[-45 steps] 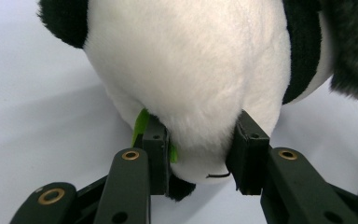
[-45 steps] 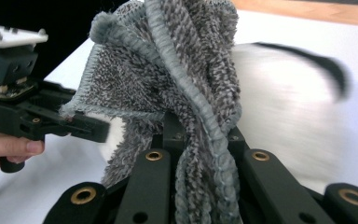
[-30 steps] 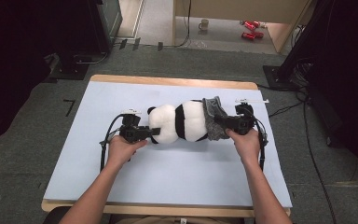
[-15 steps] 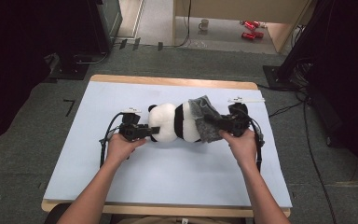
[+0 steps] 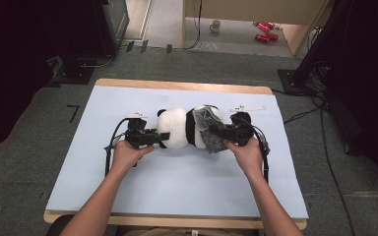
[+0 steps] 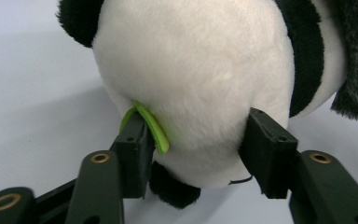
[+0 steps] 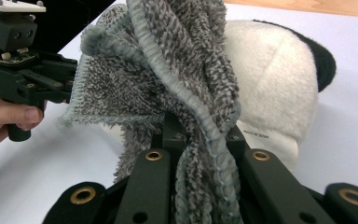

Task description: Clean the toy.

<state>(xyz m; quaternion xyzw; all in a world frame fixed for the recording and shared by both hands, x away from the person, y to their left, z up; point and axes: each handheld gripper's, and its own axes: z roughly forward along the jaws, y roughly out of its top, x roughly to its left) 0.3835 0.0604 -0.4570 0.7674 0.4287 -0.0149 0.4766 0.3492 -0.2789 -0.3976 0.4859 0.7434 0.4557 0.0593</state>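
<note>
On the pale blue table top [image 5: 128, 206], near its middle, a plush panda [image 5: 179, 129] lies on its side between the two hand-held tools, head toward the left. This placement appears deliberate: the toy is braced from one end so that the other end can be wrapped or wiped with the cloth.

Left side: the left gripper [image 5: 160, 137] is level with the toy's head. In the left gripper view its jaws straddle the white head [image 6: 191, 70] at partial width and have just been opening. The right-hand pad [image 6: 265, 144] is against the plush; the other sits by a small green leaf-like tab [image 6: 151, 126] at the toy's mouth. Whether either pad presses cannot be told; my judgement is that the grip is being released, not applied.

Right side: the right gripper [image 5: 225, 132] is clamped tight on a bunched grey terry cloth [image 5: 211, 130]. In the right gripper view the folds [image 7: 186, 84] rise from between the closed jaws and drape against the panda's white body [image 7: 270, 79]. In the high view the cloth covers the toy's rear end. The hold seems meant to pull the cloth along the body.
</note>
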